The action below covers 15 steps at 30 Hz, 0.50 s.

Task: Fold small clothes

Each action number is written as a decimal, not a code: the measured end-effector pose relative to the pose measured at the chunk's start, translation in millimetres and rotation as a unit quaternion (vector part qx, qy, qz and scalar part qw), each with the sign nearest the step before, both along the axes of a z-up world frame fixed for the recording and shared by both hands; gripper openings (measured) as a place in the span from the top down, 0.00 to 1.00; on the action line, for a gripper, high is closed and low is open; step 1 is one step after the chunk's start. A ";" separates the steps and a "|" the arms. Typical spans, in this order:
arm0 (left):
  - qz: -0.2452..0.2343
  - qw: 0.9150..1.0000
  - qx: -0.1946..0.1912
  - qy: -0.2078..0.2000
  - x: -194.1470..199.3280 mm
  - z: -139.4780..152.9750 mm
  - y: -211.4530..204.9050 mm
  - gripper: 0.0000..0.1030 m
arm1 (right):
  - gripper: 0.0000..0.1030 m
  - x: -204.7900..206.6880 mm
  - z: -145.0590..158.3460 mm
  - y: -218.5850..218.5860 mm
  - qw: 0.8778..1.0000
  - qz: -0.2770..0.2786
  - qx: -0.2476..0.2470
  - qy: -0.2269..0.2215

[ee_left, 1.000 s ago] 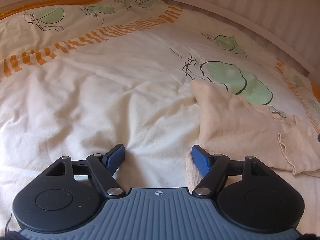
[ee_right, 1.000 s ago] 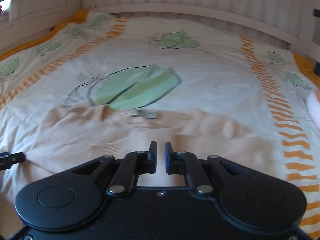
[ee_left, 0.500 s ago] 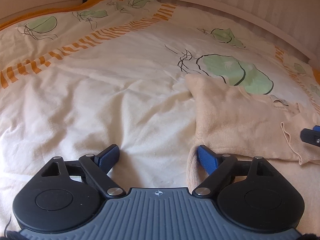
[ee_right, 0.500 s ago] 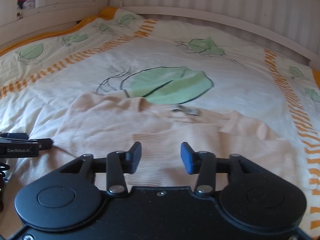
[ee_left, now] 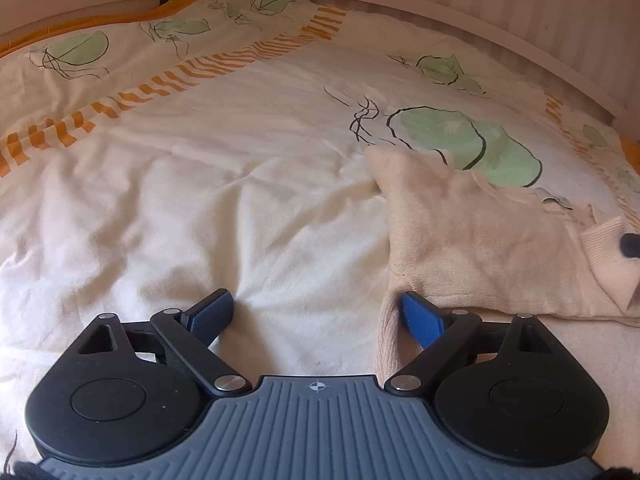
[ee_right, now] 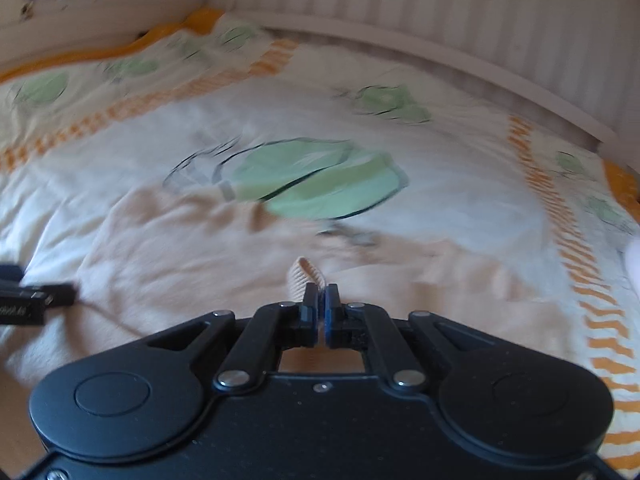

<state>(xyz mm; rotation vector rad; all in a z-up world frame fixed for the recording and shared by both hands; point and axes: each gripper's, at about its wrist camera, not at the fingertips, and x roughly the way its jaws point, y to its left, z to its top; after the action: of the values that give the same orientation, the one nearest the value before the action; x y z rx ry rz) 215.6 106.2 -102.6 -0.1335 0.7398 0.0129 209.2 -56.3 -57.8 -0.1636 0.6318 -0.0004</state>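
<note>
Soft, light, limp knit sweater (ee_left: 476, 240) flat on bed (ee_left: 240, 200) at 3 o'clock of left claw (ee_left: 316, 314), opening on nothing; right claw (ee_right: 320, 300) clenched on ribbed cuff (ee_right: 306, 278), best hold since edges bunch, not slip.

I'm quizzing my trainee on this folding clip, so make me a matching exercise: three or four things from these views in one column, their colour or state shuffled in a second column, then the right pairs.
Column one:
1. left claw
2. right claw
3. sweater
4. bedspread

Column two:
A. cream with green leaves and orange stripes
B. pinched shut on a ribbed cuff
C. plain peach knit, lying on the bed
D. spread wide, opening, nothing gripped

Pairs: 1-D, 2-B, 3-C, 4-A
</note>
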 end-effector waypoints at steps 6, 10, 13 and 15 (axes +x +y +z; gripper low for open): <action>0.000 1.000 0.009 -0.001 0.1 -0.5 -2.6 0.11 | 0.94 -9.2 7.5 -84.9 0.996 -0.083 0.034 -0.001; 0.000 1.000 0.011 -0.003 -0.8 -1.0 -3.2 0.11 | 0.94 -13.5 -6.5 -116.2 0.992 -0.116 0.049 0.008; -0.001 1.000 0.013 -0.005 -1.0 -1.5 -3.3 0.11 | 0.94 -14.3 -13.5 -131.6 0.989 -0.138 0.054 0.007; -0.001 1.000 0.014 -0.006 -1.1 -1.7 -3.4 0.11 | 0.94 -14.7 -15.3 -142.2 0.987 -0.152 0.061 0.005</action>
<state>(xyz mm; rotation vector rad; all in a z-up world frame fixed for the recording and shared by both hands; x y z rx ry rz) 214.6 102.9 -104.3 -0.1065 0.7276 0.0208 194.4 -198.5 -73.1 0.0521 0.6591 -0.2548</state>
